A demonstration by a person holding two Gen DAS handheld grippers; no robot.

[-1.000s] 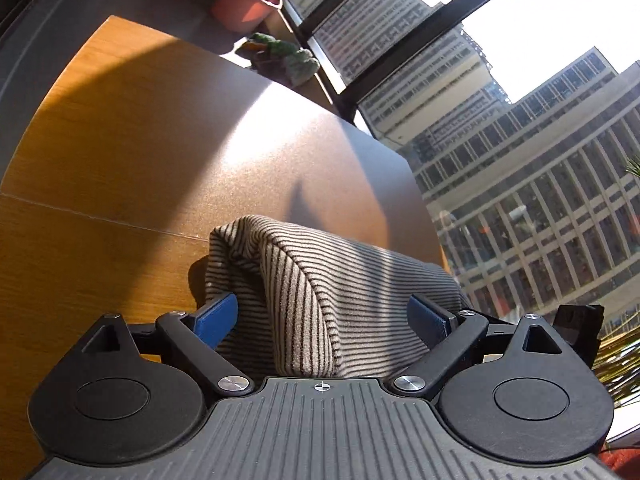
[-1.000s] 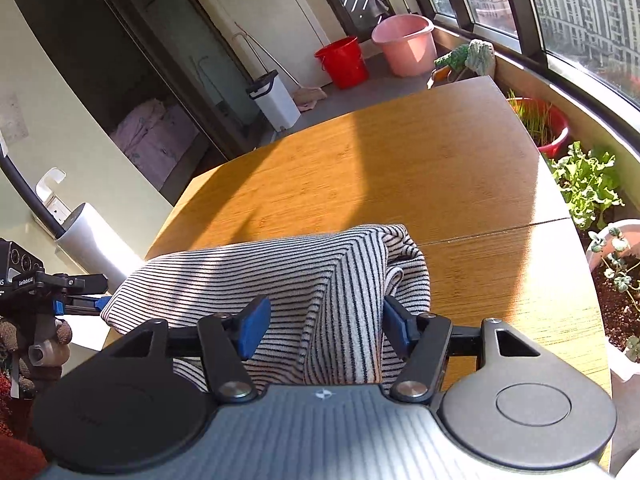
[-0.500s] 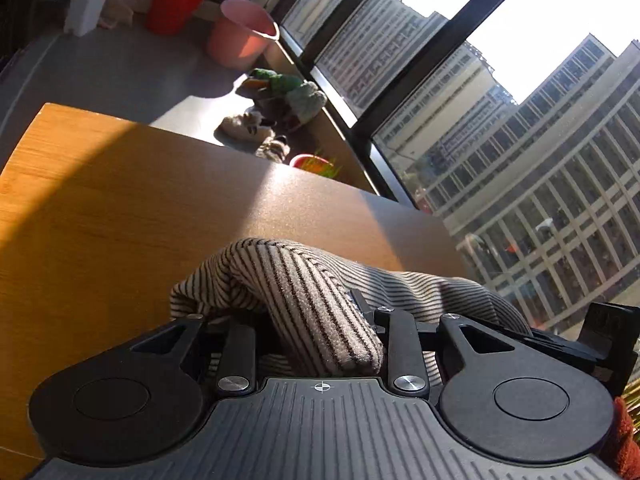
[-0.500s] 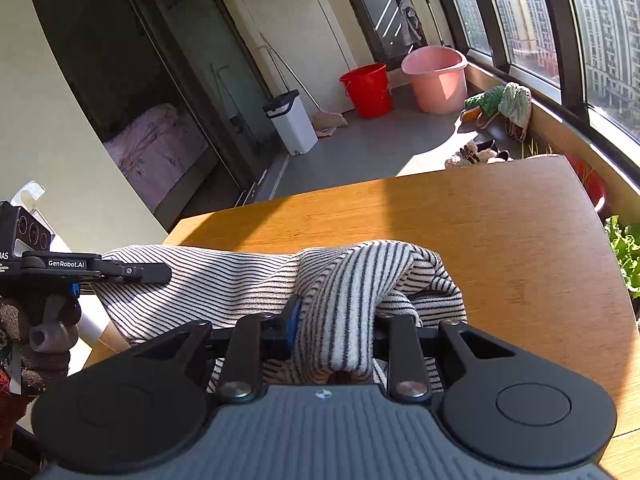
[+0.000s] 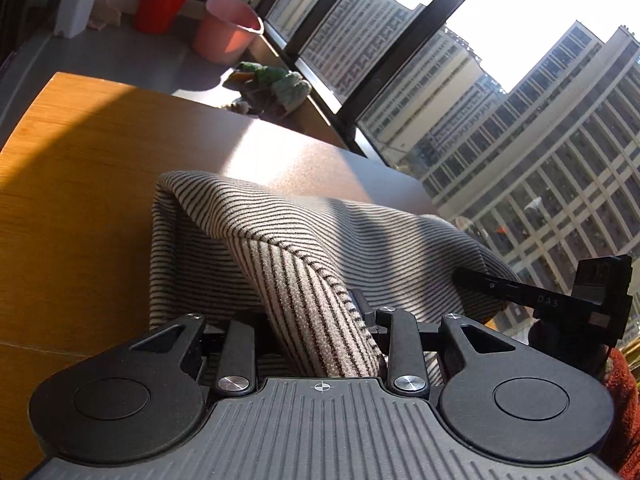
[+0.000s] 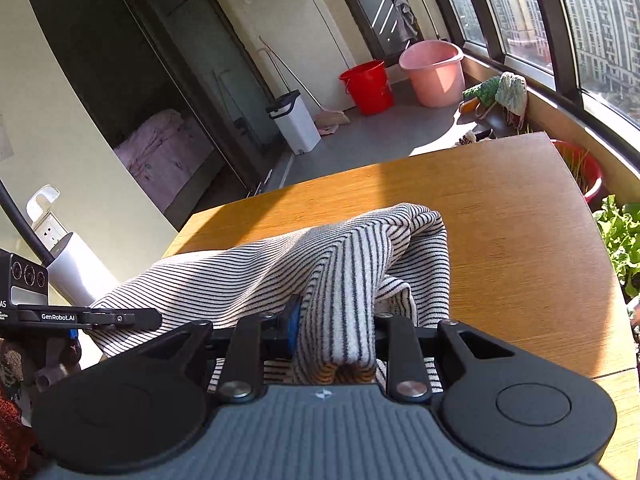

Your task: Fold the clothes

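Holding the shirt (image 5: 320, 240) by two bunched corners, I have my left tool (image 5: 320, 332) clamped on one wad of striped cloth and my right tool (image 6: 334, 332) clamped on another. Between them the shirt sags in a loose span, its far edge drooping toward the surface (image 6: 500, 216); I cannot tell whether it touches. I judge the fold barely started: both grips are set, but nothing lies flat or doubled over yet. Left to do: spread it on the surface, bring the halves together, and smooth the creases.
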